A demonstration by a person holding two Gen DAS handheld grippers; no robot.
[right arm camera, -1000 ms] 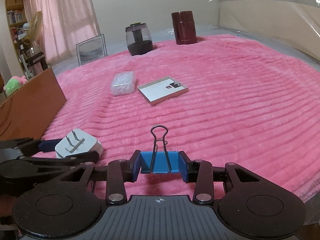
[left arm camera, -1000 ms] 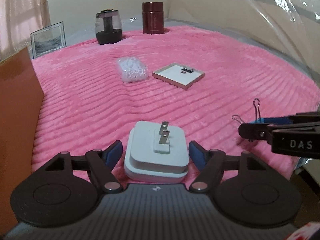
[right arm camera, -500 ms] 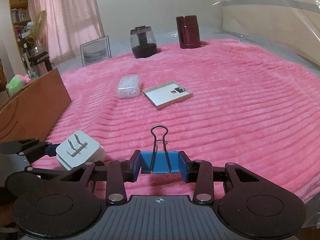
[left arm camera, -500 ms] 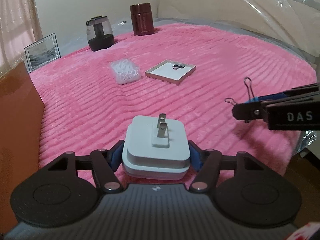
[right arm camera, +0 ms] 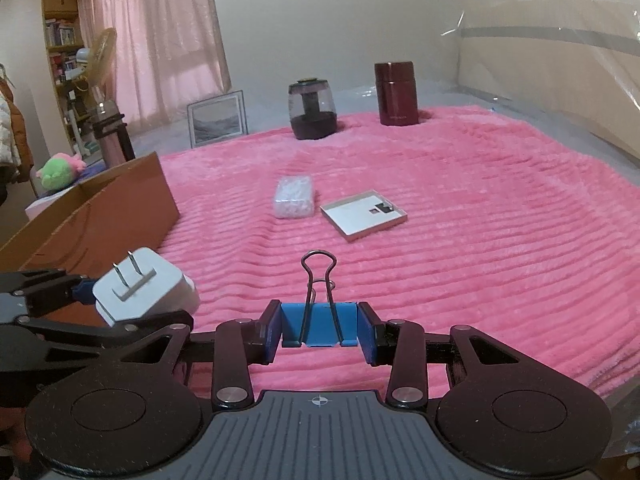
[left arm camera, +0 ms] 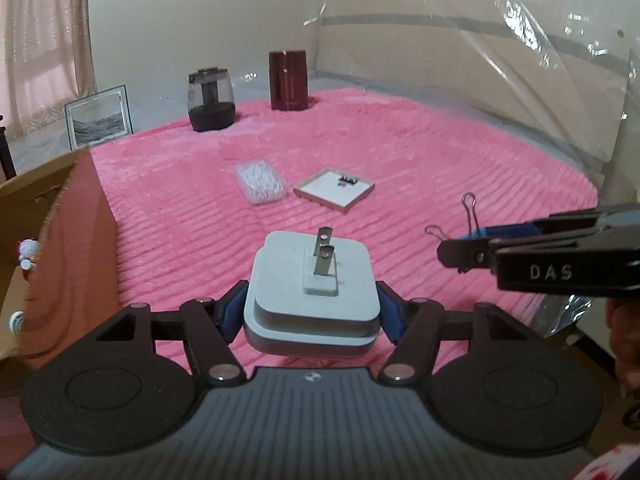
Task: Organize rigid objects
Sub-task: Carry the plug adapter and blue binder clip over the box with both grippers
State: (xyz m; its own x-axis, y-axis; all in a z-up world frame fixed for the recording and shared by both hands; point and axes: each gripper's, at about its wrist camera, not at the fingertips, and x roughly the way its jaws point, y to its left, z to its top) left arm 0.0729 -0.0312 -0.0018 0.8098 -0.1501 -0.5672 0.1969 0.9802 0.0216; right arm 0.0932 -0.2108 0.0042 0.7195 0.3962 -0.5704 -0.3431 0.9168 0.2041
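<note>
Charger and clip held above pink blanket

Plug adapter [left arm camera: 312,300], prongs up, sits clamped in the left gripper [left arm camera: 310,314]. Just right of it, the right gripper [right arm camera: 319,330] pinches a blue binder clip [right arm camera: 318,322]. Ahead lie a small photo frame [right arm camera: 363,218] and clear box [right arm camera: 293,196].

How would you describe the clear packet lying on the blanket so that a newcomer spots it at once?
On the pink blanket, look in the middle, nearer than the two dark containers. The clear packet lies beside a flat white frame; it alone is see-through and lumpy.
</note>
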